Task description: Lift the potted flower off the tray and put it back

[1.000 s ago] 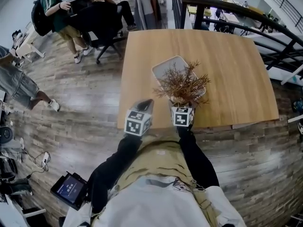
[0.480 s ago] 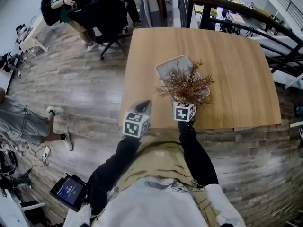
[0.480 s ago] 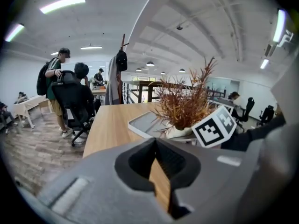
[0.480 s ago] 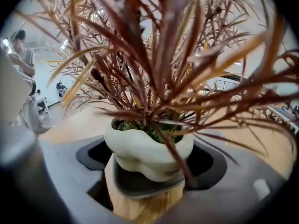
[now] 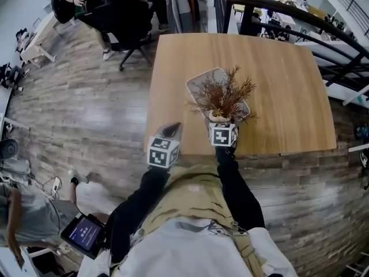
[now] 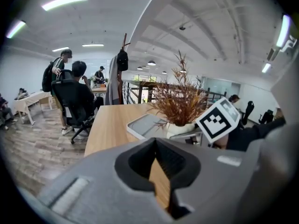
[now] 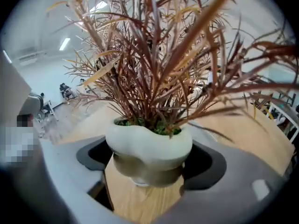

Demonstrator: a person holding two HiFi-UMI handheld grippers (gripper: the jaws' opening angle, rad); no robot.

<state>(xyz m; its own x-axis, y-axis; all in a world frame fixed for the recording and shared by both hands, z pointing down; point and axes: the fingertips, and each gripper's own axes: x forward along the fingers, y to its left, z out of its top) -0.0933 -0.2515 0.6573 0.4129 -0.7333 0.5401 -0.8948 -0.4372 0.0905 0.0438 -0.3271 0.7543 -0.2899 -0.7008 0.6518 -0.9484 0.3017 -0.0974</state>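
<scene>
At the near edge of the light wooden table (image 5: 288, 85), my right gripper (image 7: 149, 169) has its two grey jaws clamped on the waist of the pale, rounded ceramic pot of dry russet-brown flower stalks (image 7: 148, 143). The pot stands upright, with bare wood showing under its base, so I judge it is off the tray. What matters for putting it back is direction. The white rounded-rectangle tray (image 5: 200, 78) lies straight beyond the pot, further from me and slightly to the left, with the stalks overhanging its near end. The return is therefore a short push forward, then down. My left gripper (image 6: 157, 162) hangs off the table's near-left corner, jaws pressed together on nothing, so the right does the work.
</scene>
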